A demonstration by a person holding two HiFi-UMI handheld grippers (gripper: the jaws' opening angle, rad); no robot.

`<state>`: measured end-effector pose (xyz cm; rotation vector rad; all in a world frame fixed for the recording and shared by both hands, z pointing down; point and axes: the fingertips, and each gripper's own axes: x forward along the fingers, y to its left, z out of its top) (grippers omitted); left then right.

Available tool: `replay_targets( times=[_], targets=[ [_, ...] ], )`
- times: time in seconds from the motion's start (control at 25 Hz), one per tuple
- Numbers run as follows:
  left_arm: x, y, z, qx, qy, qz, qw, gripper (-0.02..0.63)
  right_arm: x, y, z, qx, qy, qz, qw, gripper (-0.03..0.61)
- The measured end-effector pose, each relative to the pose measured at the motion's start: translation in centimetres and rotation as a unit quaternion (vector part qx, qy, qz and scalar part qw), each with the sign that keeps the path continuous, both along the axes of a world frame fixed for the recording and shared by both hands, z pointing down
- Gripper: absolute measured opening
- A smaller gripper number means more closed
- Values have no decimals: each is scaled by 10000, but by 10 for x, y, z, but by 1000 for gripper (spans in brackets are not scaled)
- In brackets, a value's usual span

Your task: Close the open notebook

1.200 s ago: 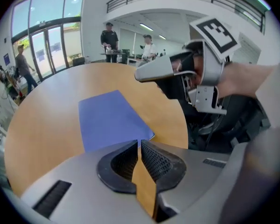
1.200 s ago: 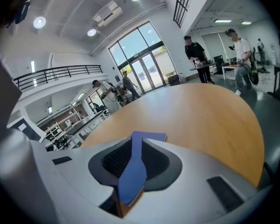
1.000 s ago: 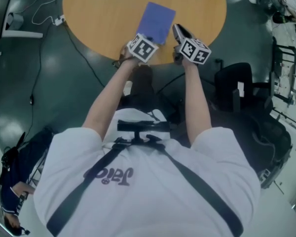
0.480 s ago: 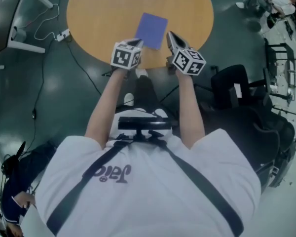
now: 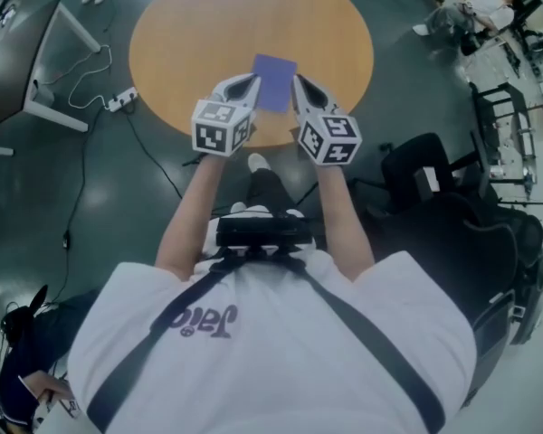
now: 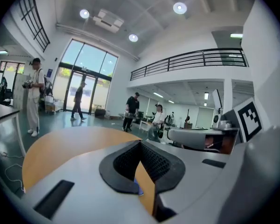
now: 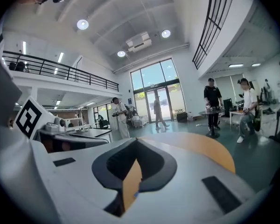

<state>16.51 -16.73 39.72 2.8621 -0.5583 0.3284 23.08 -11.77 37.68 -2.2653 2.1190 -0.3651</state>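
The blue notebook (image 5: 274,82) lies closed and flat on the round wooden table (image 5: 190,43), near its front edge. Both grippers are raised above the table, one on each side of the notebook as the head view shows them. My left gripper (image 5: 251,80) is shut with nothing between its pads. My right gripper (image 5: 299,81) is shut and empty as well. In the left gripper view the jaws (image 6: 141,143) meet at the tips, pointing almost level across the hall. Below them shows a sliver of the notebook (image 6: 136,189). The right gripper view shows my right gripper (image 7: 136,141) the same way.
A black office chair (image 5: 425,174) stands right of me. A power strip (image 5: 119,99) with a white cable lies on the floor left of the table, next to a desk leg (image 5: 50,107). Several people stand farther off in the hall (image 6: 130,111).
Both grippers have lifted up off the table from beside the notebook and now point nearly level. The right jaws have shut. The notebook stays closed where it lay.
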Motion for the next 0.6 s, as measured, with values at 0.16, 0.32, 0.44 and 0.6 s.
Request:
replay_targets(
  times=[0.16,0.32,0.44,0.6],
  targets=[
    [-15,1,-41,395,418,-203,9981,14,-14,9,-28,249,419,152,9987,21],
    [-29,5,-65,680,673,-376,9947,14,-26,19,-46,400,614,239,9970,21],
    [-35,13,-73,865,755,-435,9924,14,-29,30,-51,484,654,342,9961,20],
    [-42,14,-75,963,843,-517,9904,14,-31,34,-61,620,701,428,9947,20]
  ],
)
